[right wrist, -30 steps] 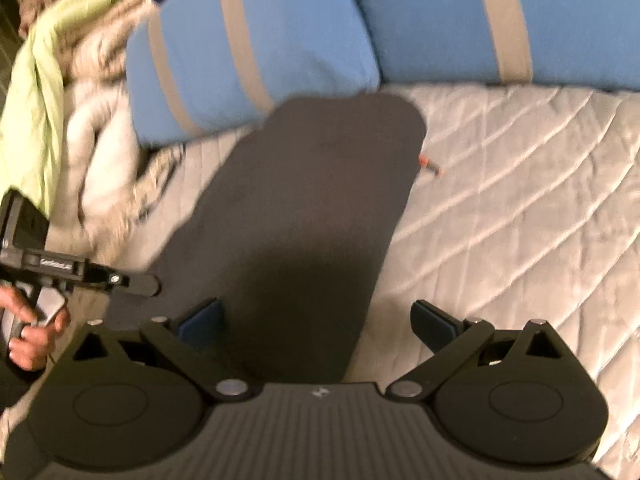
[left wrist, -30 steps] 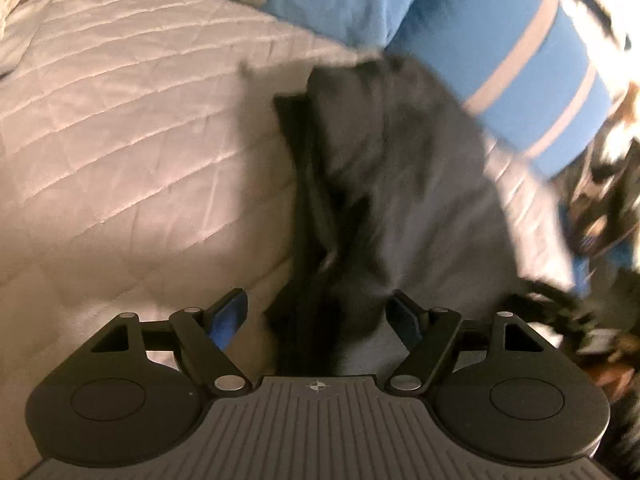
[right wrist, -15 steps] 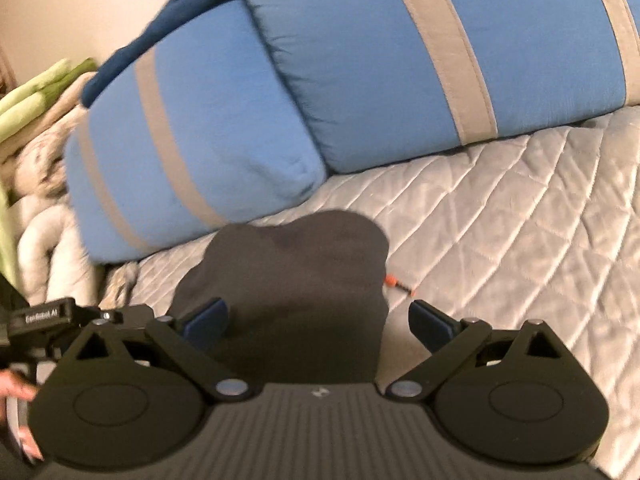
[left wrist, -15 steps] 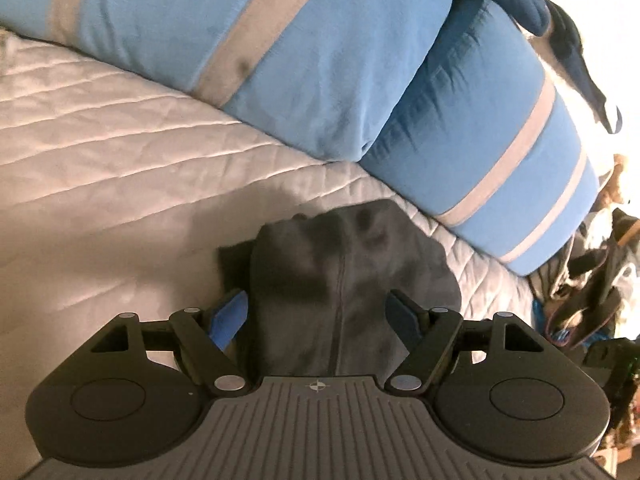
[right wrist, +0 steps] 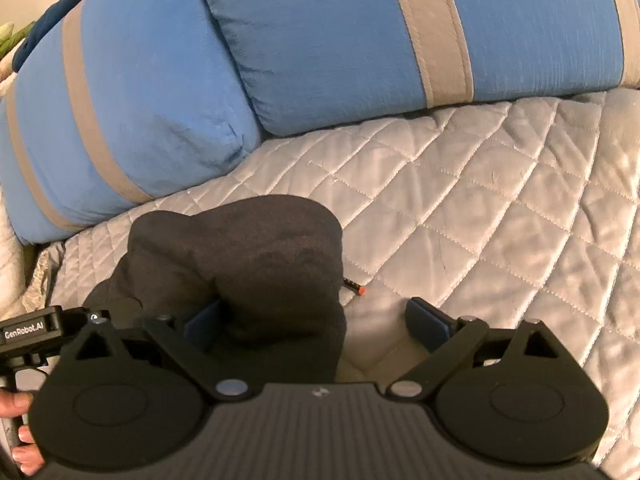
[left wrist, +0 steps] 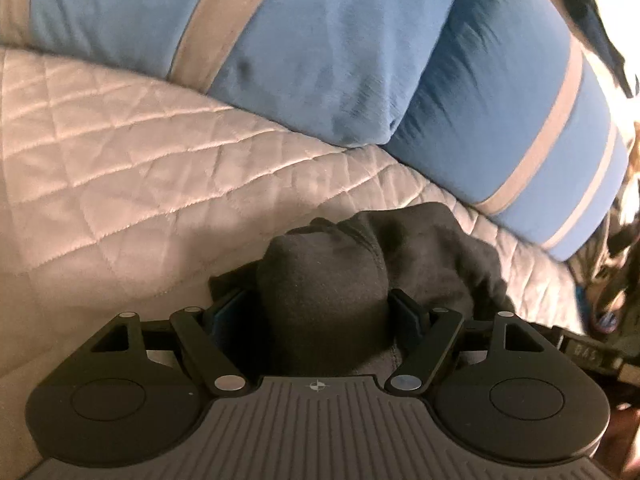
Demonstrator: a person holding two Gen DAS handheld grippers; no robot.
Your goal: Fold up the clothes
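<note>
A dark grey garment [left wrist: 320, 272] lies bunched into a short heap on the quilted bedspread [left wrist: 120, 160], close to the blue pillows. My left gripper [left wrist: 316, 312] is open, its fingers wide apart, and the garment's near end bulges up between them. In the right wrist view the same garment [right wrist: 248, 248] is humped over the left finger of my right gripper [right wrist: 312, 320], which is also open. Its right finger stands over bare quilt [right wrist: 500, 220]. The garment's lower edge is hidden behind both gripper bodies.
Two blue pillows with grey stripes [left wrist: 312, 60] [right wrist: 400, 40] lie along the far side. A small red-tipped stick [right wrist: 356, 286] rests on the quilt by the garment. The other gripper's handle [right wrist: 36, 330] and a hand [right wrist: 16, 404] show at the left. Clutter [left wrist: 616, 280] lies beyond the bed's right edge.
Both grippers moved forward toward the pillows. The garment, long and flat a second ago, has been pushed up into a short doubled-over heap between the fingers.
</note>
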